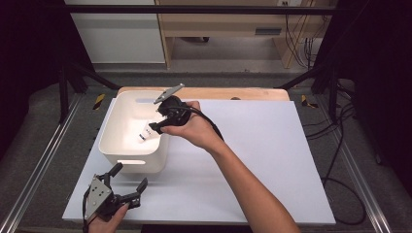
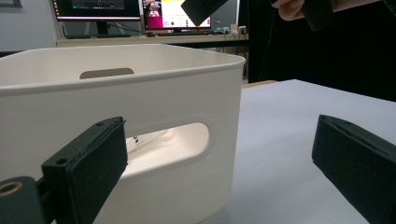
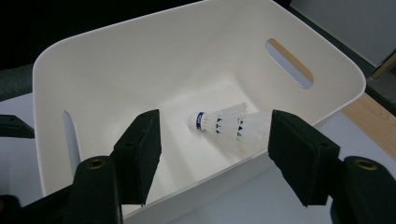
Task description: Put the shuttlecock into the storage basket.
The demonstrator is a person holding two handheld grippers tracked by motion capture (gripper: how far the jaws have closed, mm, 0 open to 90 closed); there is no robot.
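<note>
A white plastic bin [image 1: 112, 127] stands at the left of the white mat. Inside it a white feather shuttlecock [image 3: 224, 123] with a blue band lies on its side on the bin floor [image 1: 147, 132]. My right gripper [image 1: 159, 119] hovers over the bin's right rim, pointing down into it, and its jaws [image 3: 215, 140] are open with nothing between them, the shuttlecock lying well below. My left gripper [image 1: 129, 177] rests low on the mat just in front of the bin, open and empty [image 2: 224, 154], facing the bin's front wall [image 2: 154, 93] and handle slot.
The white mat [image 1: 262, 160] stretches wide to the right of the bin. A wooden table edge [image 1: 233, 93] runs behind it. Black frame posts and cables stand at both sides. Monitors [image 2: 140, 11] sit far behind the bin.
</note>
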